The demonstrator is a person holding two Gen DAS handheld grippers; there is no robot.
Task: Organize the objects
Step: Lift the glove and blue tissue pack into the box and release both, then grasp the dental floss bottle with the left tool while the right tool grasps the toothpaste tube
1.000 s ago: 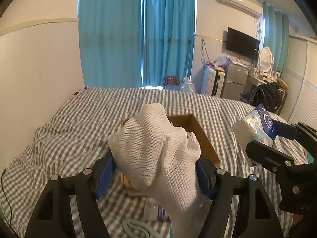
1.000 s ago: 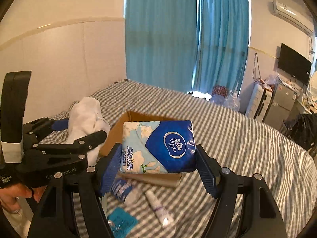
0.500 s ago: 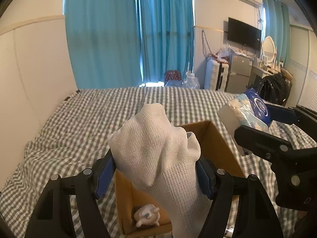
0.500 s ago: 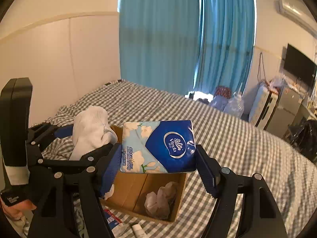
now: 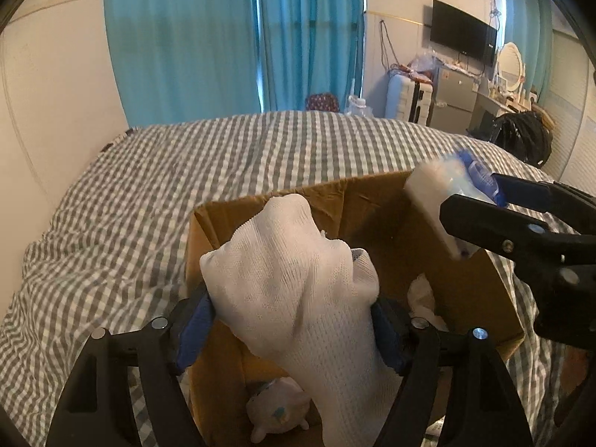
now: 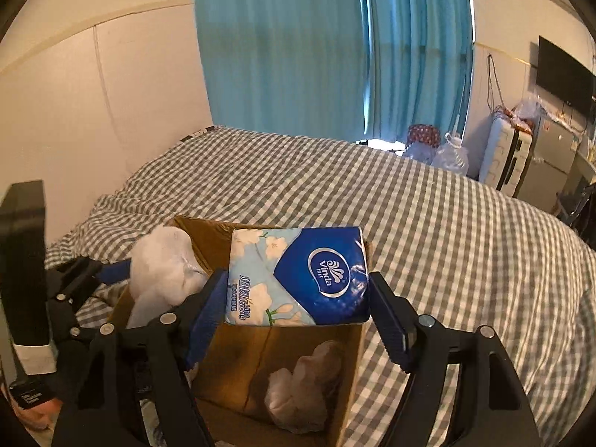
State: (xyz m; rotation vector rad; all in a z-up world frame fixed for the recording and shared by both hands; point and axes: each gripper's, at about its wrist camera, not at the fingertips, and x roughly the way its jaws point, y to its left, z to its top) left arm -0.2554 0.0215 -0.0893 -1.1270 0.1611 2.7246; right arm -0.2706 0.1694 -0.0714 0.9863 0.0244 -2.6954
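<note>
An open cardboard box (image 5: 376,205) (image 6: 208,231) stands on the checked bed. My left gripper (image 5: 294,320) is shut on a white knitted cloth (image 5: 294,290) and holds it over the box's near left part; the cloth also shows in the right wrist view (image 6: 164,272). My right gripper (image 6: 298,294) is shut on a blue and white tissue pack (image 6: 298,279) and holds it above the box; the pack also shows in the left wrist view (image 5: 443,193). Inside the box lie a small white plush toy (image 5: 277,409) and a crumpled pale cloth (image 6: 301,387).
The grey checked bedspread (image 5: 208,164) (image 6: 447,231) spreads around the box. A wall runs along the left of the bed. Blue curtains (image 5: 238,37), a suitcase (image 6: 503,156), a water jug (image 6: 450,156) and a TV (image 5: 462,33) stand beyond the far end.
Both grippers have moved forward and down over the box with their loads. The box now looks larger and closer, and its inside shows more.
</note>
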